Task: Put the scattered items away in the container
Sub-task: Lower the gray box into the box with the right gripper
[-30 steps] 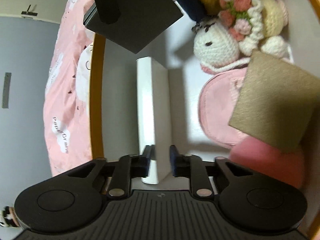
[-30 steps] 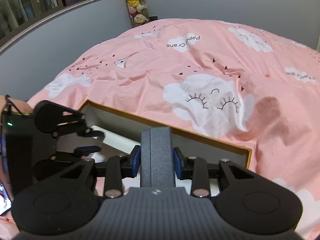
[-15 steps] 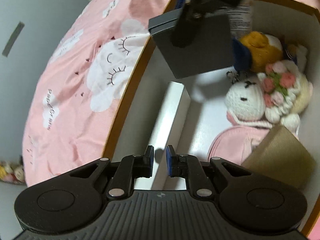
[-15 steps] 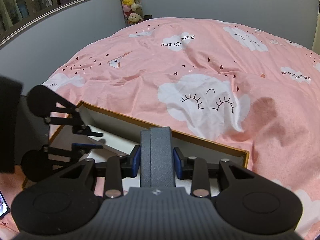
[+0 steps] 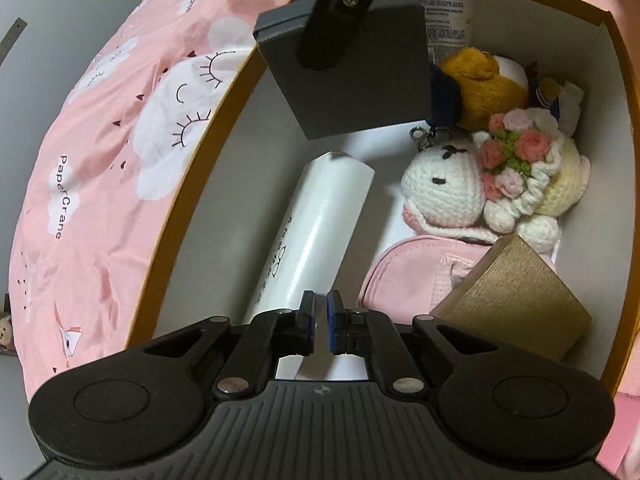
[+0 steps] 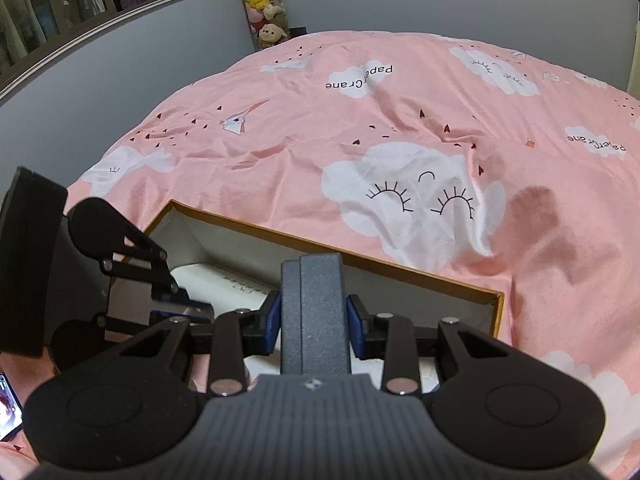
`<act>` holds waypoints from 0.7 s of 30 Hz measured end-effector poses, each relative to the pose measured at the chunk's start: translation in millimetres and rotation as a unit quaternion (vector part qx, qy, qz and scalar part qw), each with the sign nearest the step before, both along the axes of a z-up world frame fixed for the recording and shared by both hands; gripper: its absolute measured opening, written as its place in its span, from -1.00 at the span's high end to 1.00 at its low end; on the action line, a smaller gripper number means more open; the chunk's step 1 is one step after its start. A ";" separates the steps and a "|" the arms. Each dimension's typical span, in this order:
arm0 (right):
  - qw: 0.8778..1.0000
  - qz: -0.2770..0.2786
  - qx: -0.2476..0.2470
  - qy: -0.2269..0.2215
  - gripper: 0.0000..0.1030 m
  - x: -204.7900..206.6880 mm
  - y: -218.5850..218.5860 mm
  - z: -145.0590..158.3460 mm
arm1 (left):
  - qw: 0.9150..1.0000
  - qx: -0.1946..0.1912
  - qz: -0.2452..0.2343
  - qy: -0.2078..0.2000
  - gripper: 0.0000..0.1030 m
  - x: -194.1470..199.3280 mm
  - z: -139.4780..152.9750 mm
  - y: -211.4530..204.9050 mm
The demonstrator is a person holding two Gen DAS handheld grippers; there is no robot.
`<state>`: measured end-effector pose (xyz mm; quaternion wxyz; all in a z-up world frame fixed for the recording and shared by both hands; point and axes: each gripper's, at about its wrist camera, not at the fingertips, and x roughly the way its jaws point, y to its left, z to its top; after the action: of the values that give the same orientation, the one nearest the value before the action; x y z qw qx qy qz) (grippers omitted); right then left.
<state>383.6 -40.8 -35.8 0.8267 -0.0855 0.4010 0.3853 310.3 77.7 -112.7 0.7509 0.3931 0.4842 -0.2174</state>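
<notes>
- Since the earlier frame the left tool (image 5: 321,316) has let go of the white box (image 5: 316,232), lifted, and closed empty.
- The white box lies inside the container (image 5: 192,216) on the bed (image 6: 400,152).
- The right tool (image 6: 312,320) is clamped on a grey box (image 6: 316,312) above the container.

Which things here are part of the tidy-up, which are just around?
Job:
- container, on the bed
- dark grey box, clamped in right tool, above the container
- white tube, crochet bunny, pink pouch, gold box, all inside

Around:
- pink bedspread
- plush toys by the wall
- phone
</notes>
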 end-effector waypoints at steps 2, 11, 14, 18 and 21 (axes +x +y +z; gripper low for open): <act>1.000 -0.003 0.000 -0.002 0.29 -0.4 0.3 0.4 | 1.000 0.005 0.004 -0.003 0.84 -0.6 -3.3 0.1; 0.998 -0.066 -0.007 0.006 0.29 6.5 4.0 -12.9 | 0.996 -0.025 0.065 -0.046 0.82 -9.6 14.3 13.2; 0.996 -0.089 -0.013 0.019 0.29 8.8 6.8 -23.4 | 0.992 -0.046 0.103 -0.061 0.82 -14.2 25.2 22.7; 0.994 -0.106 -0.015 0.035 0.29 10.2 10.3 -34.0 | 0.985 -0.072 0.140 -0.070 0.82 -19.4 36.9 33.4; 0.992 -0.118 -0.021 0.046 0.29 10.4 15.0 -42.6 | 0.982 -0.071 0.158 -0.078 0.82 -23.9 41.7 35.9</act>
<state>394.0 -25.9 -78.4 0.8454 -0.0371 0.4535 0.2798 286.4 113.6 -71.0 0.8373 0.2731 0.4633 -0.0987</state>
